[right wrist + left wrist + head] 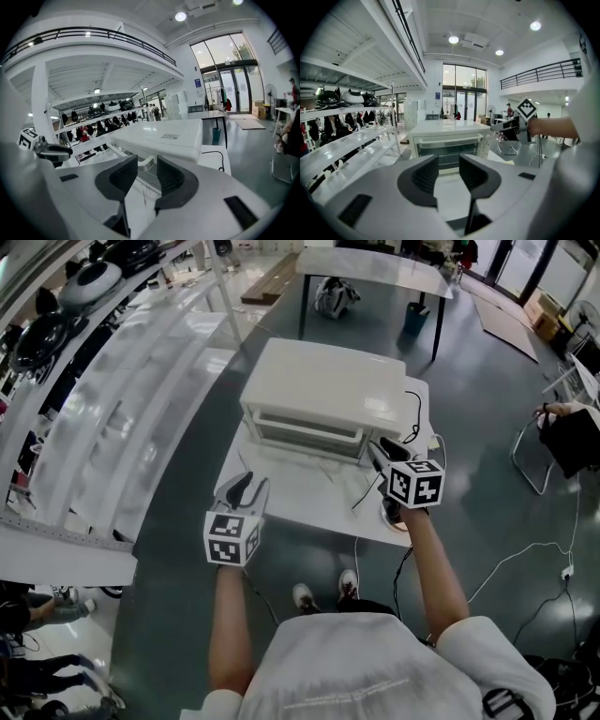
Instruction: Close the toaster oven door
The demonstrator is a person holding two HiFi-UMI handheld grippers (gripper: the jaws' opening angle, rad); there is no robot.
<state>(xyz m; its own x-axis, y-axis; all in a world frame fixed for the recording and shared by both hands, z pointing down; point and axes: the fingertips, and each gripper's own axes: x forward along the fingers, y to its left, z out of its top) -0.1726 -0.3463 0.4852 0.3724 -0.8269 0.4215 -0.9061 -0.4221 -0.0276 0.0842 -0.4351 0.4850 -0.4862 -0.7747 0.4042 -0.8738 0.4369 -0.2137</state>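
Two grippers hover over the white desk (pixel 281 495), and the toaster oven (pixel 323 381) sits squarely ahead of them at the far half of that desk. Look at its door (pixel 449 152): upright, flat against the front, glass panel facing the person, with the pale handle (pixel 449 139) running across the top edge. It looks shut from here.

Left gripper (pixel 251 486) is low and near the person, well apart from the oven, pointing straight at its front. In its own view the left gripper (pixel 448 161) has its jaws parted, nothing between them but bare desk.

Right gripper (pixel 377 452) is much closer in, just beside the oven's front right corner. Whether it touches the casing, I cannot tell. From the right gripper view, the right gripper (pixel 147 164) shows its jaws spread a little and empty, the oven's handle and front corner in sight beyond the gap.

A black cable (pixel 412 413) trails off the oven's right side across the desk.
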